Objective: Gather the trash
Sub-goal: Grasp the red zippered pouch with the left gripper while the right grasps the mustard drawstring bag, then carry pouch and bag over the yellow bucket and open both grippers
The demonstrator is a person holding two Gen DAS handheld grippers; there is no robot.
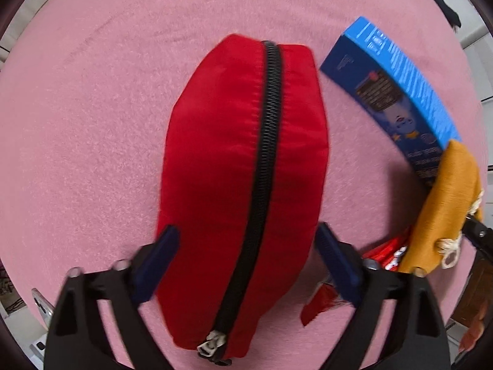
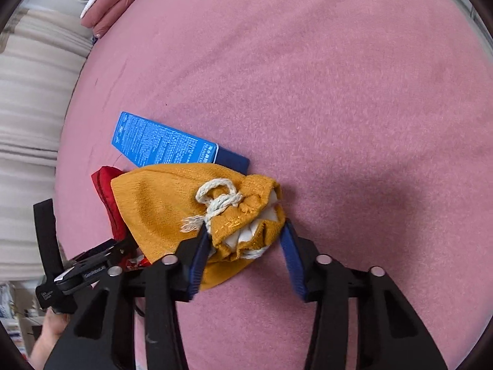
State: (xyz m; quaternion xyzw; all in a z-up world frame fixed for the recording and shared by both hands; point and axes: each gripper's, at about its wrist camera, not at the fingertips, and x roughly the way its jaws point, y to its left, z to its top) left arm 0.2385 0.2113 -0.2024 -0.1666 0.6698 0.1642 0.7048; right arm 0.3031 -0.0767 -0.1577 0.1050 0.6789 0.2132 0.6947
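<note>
Left gripper (image 1: 246, 262) stood released astride red zip pouch (image 1: 243, 169). Right gripper (image 2: 243, 246) straddled mustard drawstring bag (image 2: 172, 203); grip undeterminable. Blue box (image 2: 160, 145) partly covered.

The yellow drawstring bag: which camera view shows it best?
The right wrist view. There the yellow drawstring bag lies nearly whole, its cord knot and gathered mouth clear between the right gripper fingers. The left wrist view shows only a part of it at the right edge.
</note>
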